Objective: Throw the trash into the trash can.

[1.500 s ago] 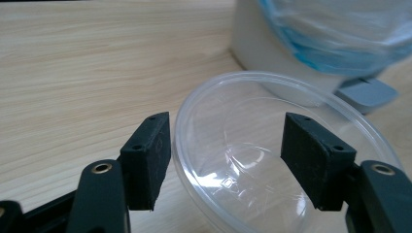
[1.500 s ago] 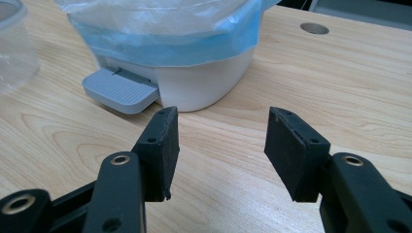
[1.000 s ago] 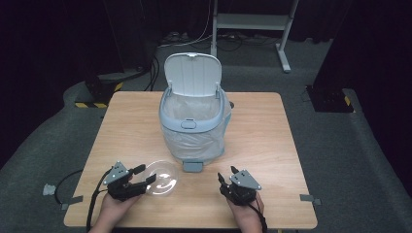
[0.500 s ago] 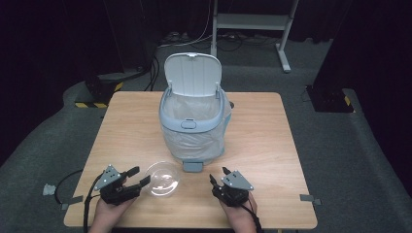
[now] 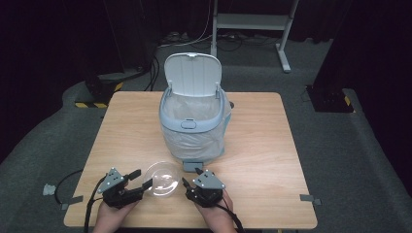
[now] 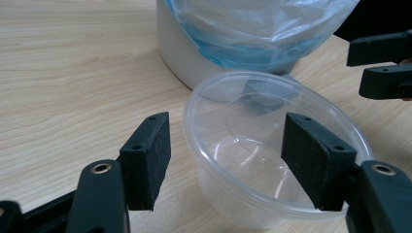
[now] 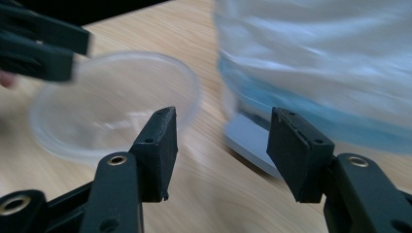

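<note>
Clear plastic, the bowl (image 5: 163, 178) sits upright near my edge of the wooden table (image 5: 272, 160), just in front of the pedal at the foot of the bin (image 5: 194, 127). My left gripper (image 6: 226, 162) stands wide open around the bowl's near rim: one pad is outside the wall with a gap, the other hangs over the inside, and I cannot tell whether that one touches the plastic. My right gripper (image 5: 188, 178) lies close beside the bowl on its other side; its jaws have just been opening and are well apart, with bare wood and the bin's pedal (image 7: 250, 141) beyond them and nothing between. Behind the bowl the pale blue-grey bin holds a clear liner, its lid (image 5: 193, 74) tipped up and back
</note>
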Demonstrator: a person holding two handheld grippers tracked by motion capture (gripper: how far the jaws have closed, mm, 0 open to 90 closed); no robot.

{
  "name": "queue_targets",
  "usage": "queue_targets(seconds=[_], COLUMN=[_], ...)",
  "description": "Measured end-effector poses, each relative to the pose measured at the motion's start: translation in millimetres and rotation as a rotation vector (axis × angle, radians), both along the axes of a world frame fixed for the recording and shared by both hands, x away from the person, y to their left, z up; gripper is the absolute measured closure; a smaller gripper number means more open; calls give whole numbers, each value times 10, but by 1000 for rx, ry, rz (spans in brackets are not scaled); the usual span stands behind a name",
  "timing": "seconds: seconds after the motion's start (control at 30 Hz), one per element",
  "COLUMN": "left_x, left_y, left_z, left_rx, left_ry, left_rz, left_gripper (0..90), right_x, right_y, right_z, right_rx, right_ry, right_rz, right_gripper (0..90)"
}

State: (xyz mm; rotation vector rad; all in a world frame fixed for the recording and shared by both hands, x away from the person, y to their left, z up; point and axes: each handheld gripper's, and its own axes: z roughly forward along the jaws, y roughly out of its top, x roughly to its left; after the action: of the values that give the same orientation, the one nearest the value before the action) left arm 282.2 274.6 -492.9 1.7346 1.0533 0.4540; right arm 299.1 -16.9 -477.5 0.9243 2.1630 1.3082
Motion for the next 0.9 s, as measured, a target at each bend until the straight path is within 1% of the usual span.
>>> queue_targets(seconds=[0.07,0.17,0.23,0.3,0.37,0.47,0.5,0.53,0.6,0.7,0.73,0.77,0.8,0.9], left_x=[3,-6,-9,-9,-10,16,25,35,47,50,49,51,52,55], left_y=[-26,-47,-51,-50,-47,-40,-32,-25,-18,-19,-18,-18,-18,-20], left_z=[-2,3,-8,-15,-18,-48,-60,-66,-76,-88,-88,-87,-87,-95], left_rx=[8,7,1,12,13,14,-10,-21,-41,-59,-56,-53,-52,-62], left_ry=[1,-4,4,11,15,31,40,48,60,73,71,72,72,80], left_rz=[-5,-4,-2,-2,4,2,-2,-6,-15,-32,-33,-39,-41,-49], left_gripper=[338,326,319,308,304,301,294,297,301,312,312,312,311,309], right_x=[4,4,2,19,47,83,87,91,91,90,89,95,94,93], right_y=[93,208,254,292,318,351,355,357,351,334,329,319,308,290], right_z=[12,6,-8,-29,-49,-68,-69,-70,-75,-96,-109,-124,-135,-150], right_rx=[9,16,12,22,28,28,29,36,45,52,57,58,73,86], right_ry=[20,37,44,69,92,107,109,111,116,130,141,143,149,153], right_rz=[16,35,36,38,37,44,44,42,41,34,30,33,33,35], right_gripper=[430,420,417,407,397,388,386,386,386,386,385,385,383,370])
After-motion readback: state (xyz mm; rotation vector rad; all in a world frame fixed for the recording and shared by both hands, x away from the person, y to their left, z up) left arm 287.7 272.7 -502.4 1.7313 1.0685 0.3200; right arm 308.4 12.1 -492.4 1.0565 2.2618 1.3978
